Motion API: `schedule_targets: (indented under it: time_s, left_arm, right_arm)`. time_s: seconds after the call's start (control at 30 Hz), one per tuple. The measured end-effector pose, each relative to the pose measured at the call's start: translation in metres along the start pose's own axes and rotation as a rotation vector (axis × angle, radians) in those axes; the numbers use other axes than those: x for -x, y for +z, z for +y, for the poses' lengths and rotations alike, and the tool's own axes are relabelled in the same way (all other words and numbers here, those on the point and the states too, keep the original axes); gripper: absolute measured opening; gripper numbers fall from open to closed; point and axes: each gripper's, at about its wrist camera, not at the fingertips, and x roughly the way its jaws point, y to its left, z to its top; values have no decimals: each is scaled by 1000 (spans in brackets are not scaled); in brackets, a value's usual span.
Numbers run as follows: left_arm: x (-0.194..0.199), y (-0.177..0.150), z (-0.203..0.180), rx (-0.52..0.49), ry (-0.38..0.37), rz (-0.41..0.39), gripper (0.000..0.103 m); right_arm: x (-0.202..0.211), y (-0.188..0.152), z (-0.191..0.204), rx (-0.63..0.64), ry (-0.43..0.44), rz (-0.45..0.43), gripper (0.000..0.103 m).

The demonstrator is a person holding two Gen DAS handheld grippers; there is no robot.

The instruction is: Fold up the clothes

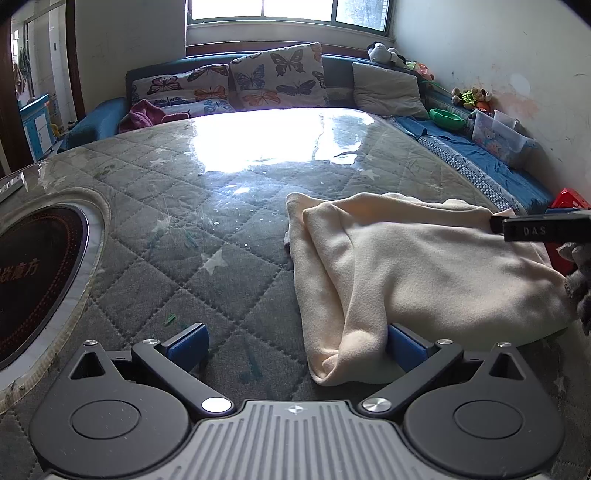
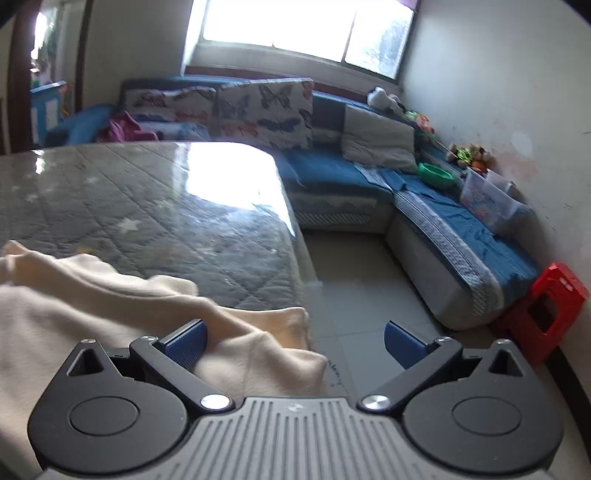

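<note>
Cream fleece, a folded garment [image 1: 424,273], lies on the right part of the glass-topped table [image 1: 236,192], whose glass covers a grey quilted cloth with pale stars. In the left wrist view the left gripper [image 1: 297,345] stands with its blue pads wide apart; the near corner of the garment bunches up against the inner side of the right pad, and the left pad sits over bare table, so nothing is clamped. In the right wrist view, which is somewhat blurred, the right gripper [image 2: 295,345] is likewise spread wide: its left pad appears to rest on or just above the garment's edge at the table corner, its right pad hangs over the tiled floor [image 2: 362,295]. A gloved hand [image 1: 578,280] shows at the right edge of the left view. At the table's left, a round dark cooktop [image 1: 37,280] is set into the surface. Beyond the table runs a blue corner sofa [image 2: 461,236] with butterfly cushions [image 1: 273,77], a red stool [image 2: 546,310] beside it, under a bright window [image 1: 288,11].
</note>
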Motion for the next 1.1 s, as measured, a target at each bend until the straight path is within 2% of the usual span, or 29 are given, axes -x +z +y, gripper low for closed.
schedule_targets:
  time_s: [0.1,0.3,0.6,0.87,1.1]
  left_arm:
    - [0,0,0,2,0,2,103]
    - [0,0,0,0,-2,4,103]
    - [4,-2,-2,-7,2,4,103]
    - [15,-9,-7,-36,-14,-3,103]
    - [27,-17,-8,-53,-41,-10,103]
  right_arm:
    - [2,8,1,-12,20,-13,103]
    - [4,15,21,43,78,-30,103]
    - [36,8,22,46,115,-98,103]
    - [88,-25,22,34,198,-169,103]
    - [117,-56,21,-12,257,-157,103]
